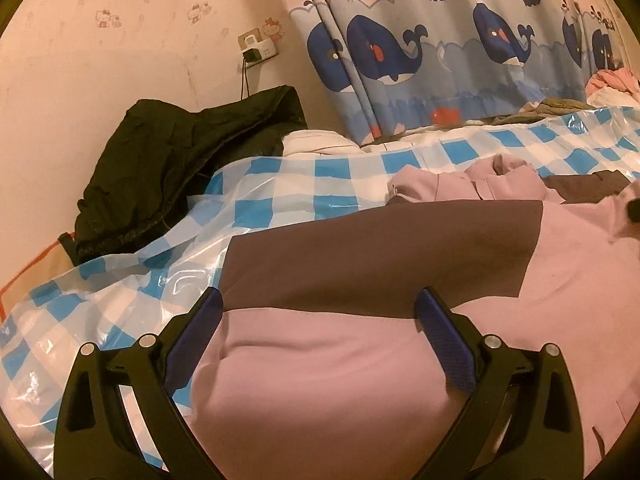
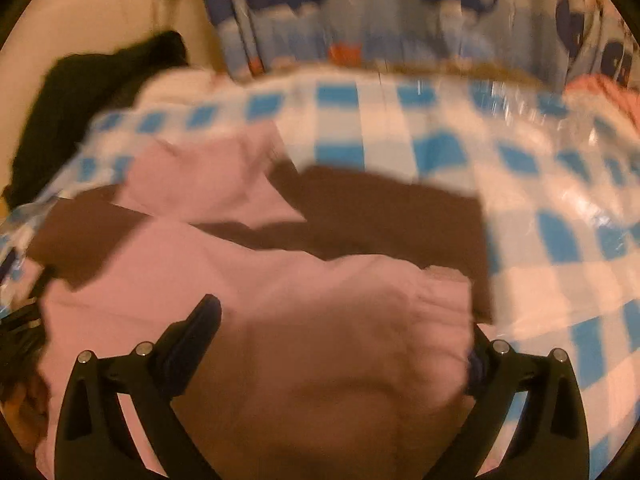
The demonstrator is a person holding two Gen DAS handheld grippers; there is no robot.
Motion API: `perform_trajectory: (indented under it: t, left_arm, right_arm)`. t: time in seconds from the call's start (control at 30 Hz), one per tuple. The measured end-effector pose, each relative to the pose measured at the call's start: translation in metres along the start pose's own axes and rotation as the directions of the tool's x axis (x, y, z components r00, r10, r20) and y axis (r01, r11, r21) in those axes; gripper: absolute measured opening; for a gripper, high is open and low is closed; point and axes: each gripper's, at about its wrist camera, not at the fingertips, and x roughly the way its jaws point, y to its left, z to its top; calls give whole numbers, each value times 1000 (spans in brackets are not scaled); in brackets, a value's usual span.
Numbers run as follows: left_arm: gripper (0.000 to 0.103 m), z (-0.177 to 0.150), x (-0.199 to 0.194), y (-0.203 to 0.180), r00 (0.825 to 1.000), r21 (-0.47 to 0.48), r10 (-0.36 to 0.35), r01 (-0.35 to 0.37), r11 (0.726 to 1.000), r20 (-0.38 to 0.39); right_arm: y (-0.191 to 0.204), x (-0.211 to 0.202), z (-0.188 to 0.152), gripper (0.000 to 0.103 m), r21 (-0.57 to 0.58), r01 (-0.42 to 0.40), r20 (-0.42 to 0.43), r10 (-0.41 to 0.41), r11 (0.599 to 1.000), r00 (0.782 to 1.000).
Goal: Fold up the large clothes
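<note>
Hovering low over the pink and brown garment [image 1: 320, 360], the left gripper [image 1: 320, 304] has its jaws spread wide with nothing between them. The right gripper [image 2: 340, 332] is likewise agape, one finger hidden behind a raised fold. The garment lies rumpled on the blue-checked plastic sheet [image 1: 280, 184] covering the bed. A careless pinch could catch that slippery sheet too, dragging it along and spoiling the fold.

Both cameras sit low and close over the pink top [image 1: 328, 368] on the bed. Each looks ahead toward the whale curtain [image 1: 440, 60]. Both see the checked sheet [image 2: 400, 128].
</note>
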Motion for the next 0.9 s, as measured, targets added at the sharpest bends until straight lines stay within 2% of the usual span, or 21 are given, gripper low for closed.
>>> perform_trajectory:
  t: [0.07,0.13,0.33,0.37,0.47,0.53,0.57,0.63,0.67,0.7,0.77,0.83,0.9]
  left_arm:
    - [94,0,1,0,1000,1,-1,1,1000,3]
    - [94,0,1,0,1000,1,-12,12,1000,5]
    - [94,0,2,0,1000,-4,-17,17,1000,2]
    - [94,0,2,0,1000,-7,-18,18,1000,0]
    - [94,-1,8,3,999,-21,-33,32,999,-24]
    - [94,-2,12,3,998,-30,-43,41,999,-49]
    - [94,-2,15,4,997,-34,-50,48,998,-64]
    - [95,-3,19,4,994,-41,-64,61,997,-87]
    - [95,-4,23,5,991,-47,-83,78,996,-102]
    - [95,-5,26,5,988,-54,-102,96,994,-113]
    - [95,-8,34,3,982,-54,-105,97,994,-154]
    - [95,-10,39,5,978,-61,-113,104,993,-173]
    - [95,-11,39,7,978,-74,-120,109,991,-172]
  right_arm:
    - [3,12,-15,97,-69,47,-63,-51,997,997]
    - [-8,35,-30,98,-30,4,-132,-8,1000,991]
    - [-8,34,-29,98,-21,3,-126,-5,1000,992]
    - [-8,27,-26,97,-13,6,-120,-7,1000,993]
    - [1,-4,-8,97,-6,-6,20,6,1000,1000]
    - [9,-4,7,97,-13,3,47,-3,1000,999]
    - [9,4,13,97,-5,14,36,-14,1000,999]
    - [1,55,10,97,17,82,-94,-80,996,992]
    - [-6,81,-1,98,43,43,-152,-36,998,988]
    - [-10,84,-2,98,67,34,-141,-25,997,990]
    - [-4,83,2,98,35,60,-157,-54,998,986]
    - [-9,72,8,97,58,42,-192,-30,997,981]
    - [-11,33,8,97,79,10,-117,-1,997,993]
